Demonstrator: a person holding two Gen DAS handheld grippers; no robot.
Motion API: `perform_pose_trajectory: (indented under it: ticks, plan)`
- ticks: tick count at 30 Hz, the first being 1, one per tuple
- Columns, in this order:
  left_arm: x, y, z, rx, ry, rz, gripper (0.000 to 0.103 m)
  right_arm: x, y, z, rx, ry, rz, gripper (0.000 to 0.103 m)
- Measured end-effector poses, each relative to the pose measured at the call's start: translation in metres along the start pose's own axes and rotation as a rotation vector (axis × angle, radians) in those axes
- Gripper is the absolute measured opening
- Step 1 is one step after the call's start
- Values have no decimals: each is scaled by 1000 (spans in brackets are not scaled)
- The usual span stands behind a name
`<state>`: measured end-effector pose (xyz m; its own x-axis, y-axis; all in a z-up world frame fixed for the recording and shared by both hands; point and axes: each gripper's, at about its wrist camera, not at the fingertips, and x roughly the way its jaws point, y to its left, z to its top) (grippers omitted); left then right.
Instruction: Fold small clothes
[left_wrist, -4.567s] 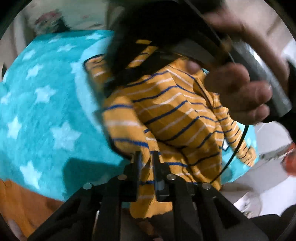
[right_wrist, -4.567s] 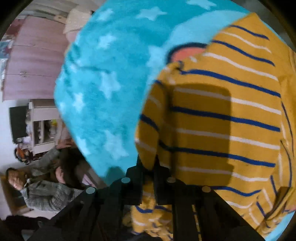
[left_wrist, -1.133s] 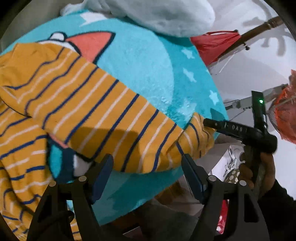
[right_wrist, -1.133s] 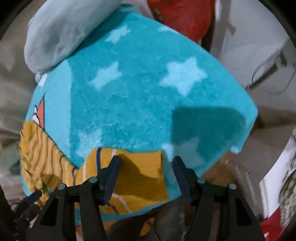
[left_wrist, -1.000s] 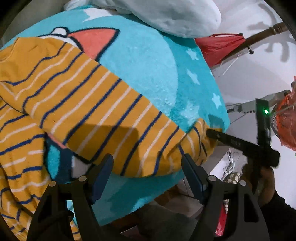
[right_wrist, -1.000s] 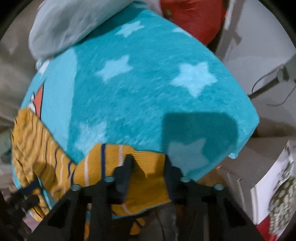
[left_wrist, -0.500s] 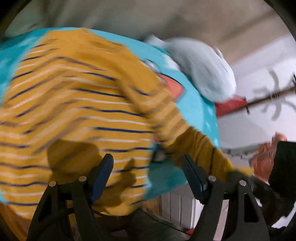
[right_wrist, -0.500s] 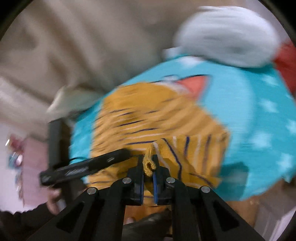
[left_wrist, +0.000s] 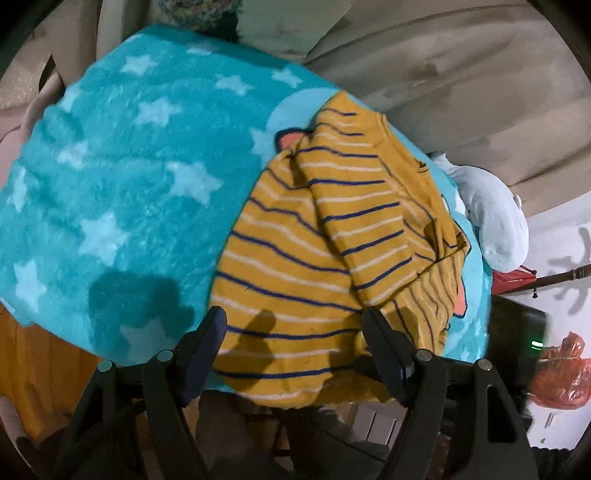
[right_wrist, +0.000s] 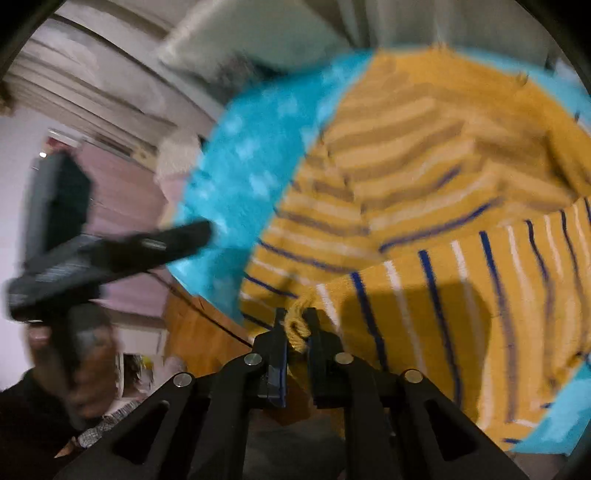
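Observation:
A mustard shirt with blue and white stripes (left_wrist: 332, 229) lies crumpled on a turquoise star blanket (left_wrist: 129, 184). My left gripper (left_wrist: 293, 317) hangs open above the shirt's near hem, nothing between its fingers. In the right wrist view, my right gripper (right_wrist: 296, 317) has the bunched sleeve cuff (right_wrist: 297, 328) between its pads; the jaws are opening. The sleeve (right_wrist: 461, 295) is drawn across the shirt's body (right_wrist: 406, 155). The left gripper (right_wrist: 110, 254), held in a hand (right_wrist: 85, 354), shows blurred at the left of that view.
A pale grey pillow (left_wrist: 495, 221) lies at the blanket's far right end. Beige cushions (left_wrist: 461, 92) rise behind. A red plastic bag (left_wrist: 561, 376) sits at the lower right. Orange wood (left_wrist: 29, 369) shows under the blanket's near edge. Pink cupboards (right_wrist: 122, 192) stand at the left.
My right gripper shut on the sleeve cuff at the blanket's edge and carried it over the shirt's body. Both views swung fast across the blanket. My left gripper stayed open.

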<state>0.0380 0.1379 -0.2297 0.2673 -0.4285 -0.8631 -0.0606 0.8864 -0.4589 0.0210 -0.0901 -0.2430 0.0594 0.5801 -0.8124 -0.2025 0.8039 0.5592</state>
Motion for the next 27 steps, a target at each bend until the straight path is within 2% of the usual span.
perform_pose_trajectory:
  ticks: [2,3,4,6,7,9,11,12,16,19,20,22,23,24,25,26,27]
  plan:
    - [12,-4,0,18,23,-13,75,16,-13,0,52,61,-10,21]
    - [16,-6,1,32,38,-24,75,11,-19,-1,93,64,18,22]
    - [21,-13,0,55,56,-34,75,1,-23,-2,113,51,31,27]
    - [30,-26,-2,97,80,-62,75,-32,-34,-8,139,3,29,60]
    - [39,-37,-4,128,106,-81,75,-50,-39,-10,158,-26,30,62]
    - [53,-53,-10,181,149,-93,75,-90,-54,-15,213,-87,38,62]
    - [69,-66,-17,222,187,-89,75,-119,-72,-14,273,-142,-13,62]
    - [77,-74,-21,246,203,-91,75,-135,-91,-8,325,-178,-66,62]
    - [100,-91,-36,312,229,-43,75,-164,-163,22,504,-269,-217,62]
    - [107,-92,-40,293,227,-13,70,-175,-216,52,578,-324,-292,62]
    - [109,-93,-41,288,229,-4,67,-174,-234,65,602,-315,-319,62]
    - [112,-94,-41,286,231,21,57,-167,-261,85,634,-289,-313,61]
    - [114,-95,-41,289,230,38,47,-161,-274,96,641,-263,-334,59]
    - [114,-95,-41,289,229,52,33,-159,-282,100,639,-245,-346,54]
    - [114,-93,-41,287,229,69,27,-153,-292,106,642,-223,-351,51]
    - [114,-91,-41,280,226,83,15,-144,-301,112,645,-185,-358,46]
    - [113,-88,-40,266,224,85,9,-140,-308,115,650,-164,-375,25]
